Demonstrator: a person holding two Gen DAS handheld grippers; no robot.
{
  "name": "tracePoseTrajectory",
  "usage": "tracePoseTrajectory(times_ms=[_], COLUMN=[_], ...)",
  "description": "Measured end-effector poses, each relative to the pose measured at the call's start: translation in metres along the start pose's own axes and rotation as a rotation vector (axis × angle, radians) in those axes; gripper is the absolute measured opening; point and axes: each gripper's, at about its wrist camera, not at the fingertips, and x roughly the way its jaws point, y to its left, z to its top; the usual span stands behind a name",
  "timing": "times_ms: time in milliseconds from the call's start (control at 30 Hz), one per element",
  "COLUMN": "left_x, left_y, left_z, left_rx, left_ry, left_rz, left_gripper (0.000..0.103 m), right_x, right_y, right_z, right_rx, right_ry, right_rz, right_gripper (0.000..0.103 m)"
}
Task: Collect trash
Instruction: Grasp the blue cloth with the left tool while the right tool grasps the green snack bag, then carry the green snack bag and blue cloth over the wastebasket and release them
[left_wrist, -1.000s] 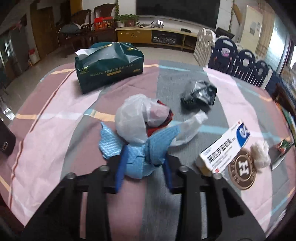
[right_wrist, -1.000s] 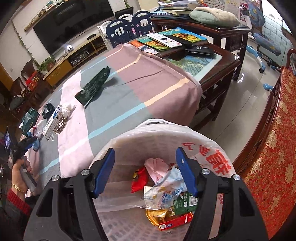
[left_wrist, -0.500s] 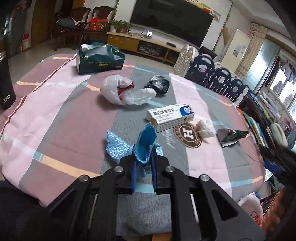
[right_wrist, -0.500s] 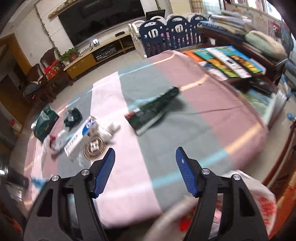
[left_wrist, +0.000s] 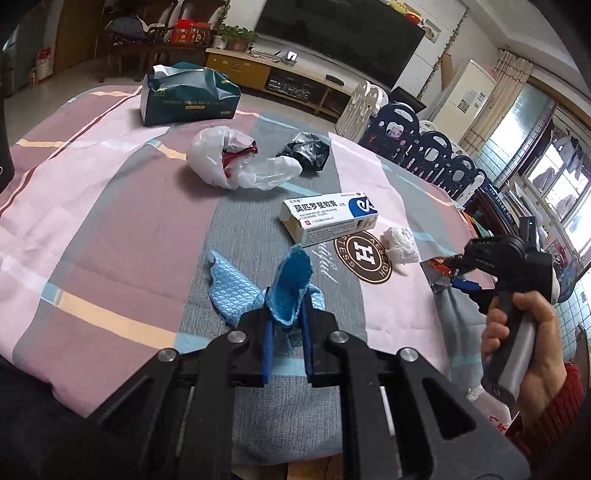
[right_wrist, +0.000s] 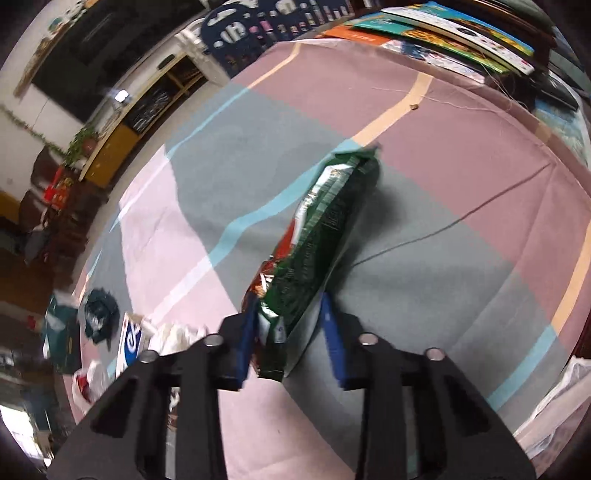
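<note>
My left gripper (left_wrist: 287, 334) is shut on a crumpled blue cloth (left_wrist: 286, 291) and holds it above the striped tablecloth (left_wrist: 110, 206). My right gripper (right_wrist: 290, 334) is around the near end of a green snack wrapper (right_wrist: 325, 229) lying on the table, its jaws part closed with a gap on the right side. The right gripper also shows in the left wrist view (left_wrist: 458, 271), at the wrapper (left_wrist: 437, 271). On the table lie a white plastic bag (left_wrist: 225, 162), a black bag (left_wrist: 306, 149), a medicine box (left_wrist: 328, 216) and a white tissue wad (left_wrist: 400, 245).
A green tissue pack (left_wrist: 188, 98) stands at the far side of the table. A round coaster (left_wrist: 364, 258) lies beside the box. Books (right_wrist: 461, 40) lie on a side table. The white bin bag's edge (right_wrist: 557, 402) shows at lower right. Chairs (left_wrist: 417, 147) stand beyond the table.
My left gripper closed on the blue cloth and lifted it back from the white bag. My right gripper swung from over the bin to the green wrapper and narrowed around it.
</note>
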Motion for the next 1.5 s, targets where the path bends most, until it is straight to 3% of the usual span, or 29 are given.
tracePoseTrajectory(times_ms=[33, 100, 200, 233, 300, 367, 433, 500, 567, 633, 800, 967, 1033, 1133, 1200, 1233, 1300, 1367, 1500], left_x=[0.0, -0.001, 0.001, 0.002, 0.005, 0.006, 0.006, 0.006, 0.006, 0.006, 0.008, 0.008, 0.007, 0.002, 0.002, 0.003, 0.004, 0.005, 0.008], left_y=[0.001, 0.002, 0.003, 0.002, 0.0, -0.002, -0.002, -0.002, -0.003, -0.003, -0.003, -0.001, 0.0, 0.004, 0.005, 0.006, 0.011, 0.017, 0.022], left_z=[0.0, 0.0, 0.0, -0.001, -0.002, -0.002, -0.002, -0.002, -0.002, -0.003, -0.003, -0.002, -0.002, 0.0, 0.0, 0.0, 0.002, 0.003, 0.003], left_rx=[-0.002, -0.009, -0.011, -0.008, 0.005, 0.013, 0.017, 0.017, 0.017, 0.016, 0.012, 0.004, -0.003, -0.024, -0.035, -0.041, -0.074, -0.114, -0.149], left_ry=[0.001, 0.001, 0.011, 0.017, 0.029, 0.031, 0.034, 0.035, 0.036, 0.036, 0.04, 0.04, 0.034, 0.006, 0.008, 0.011, 0.018, 0.024, 0.04], left_rz=[0.0, 0.003, 0.023, 0.029, 0.043, 0.048, 0.05, 0.053, 0.055, 0.057, 0.061, 0.067, 0.069, 0.069, 0.074, 0.075, 0.072, 0.062, 0.057], left_gripper=[0.014, 0.014, 0.014, 0.014, 0.014, 0.015, 0.015, 0.015, 0.015, 0.015, 0.017, 0.022, 0.028, 0.048, 0.054, 0.057, 0.063, 0.067, 0.074], right_x=[-0.006, -0.022, -0.044, -0.051, -0.059, -0.06, -0.057, -0.058, -0.067, -0.078, -0.093, -0.075, -0.063, -0.048, -0.042, -0.04, -0.039, -0.037, -0.043], right_y=[-0.001, -0.002, 0.006, 0.014, 0.026, 0.037, 0.04, 0.037, 0.033, 0.027, 0.04, 0.06, 0.061, 0.055, 0.052, 0.051, 0.051, 0.052, 0.051], right_z=[-0.004, -0.014, -0.035, -0.046, -0.065, -0.087, -0.1, -0.106, -0.105, -0.102, -0.115, -0.134, -0.139, -0.141, -0.142, -0.143, -0.145, -0.147, -0.149], right_rx=[-0.023, -0.067, -0.171, -0.26, -0.407, -0.562, -0.633, -0.64, -0.641, -0.636, -0.7, -0.804, -0.81, -0.784, -0.768, -0.768, -0.776, -0.781, -0.763], right_ry=[0.01, 0.04, 0.109, 0.153, 0.206, 0.249, 0.248, 0.207, 0.094, -0.017, -0.123, -0.101, -0.07, -0.027, -0.014, -0.007, -0.003, 0.005, 0.002], right_rz=[0.029, 0.112, 0.255, 0.298, 0.32, 0.292, 0.195, 0.091, -0.005, -0.065, -0.073, -0.112, -0.144, -0.176, -0.182, -0.183, -0.173, -0.168, -0.131], right_gripper=[0.017, 0.011, 0.011, 0.011, 0.011, 0.011, 0.015, 0.027, 0.053, 0.062, 0.062, 0.062, 0.062, 0.062, 0.062, 0.061, 0.049, 0.029, 0.016])
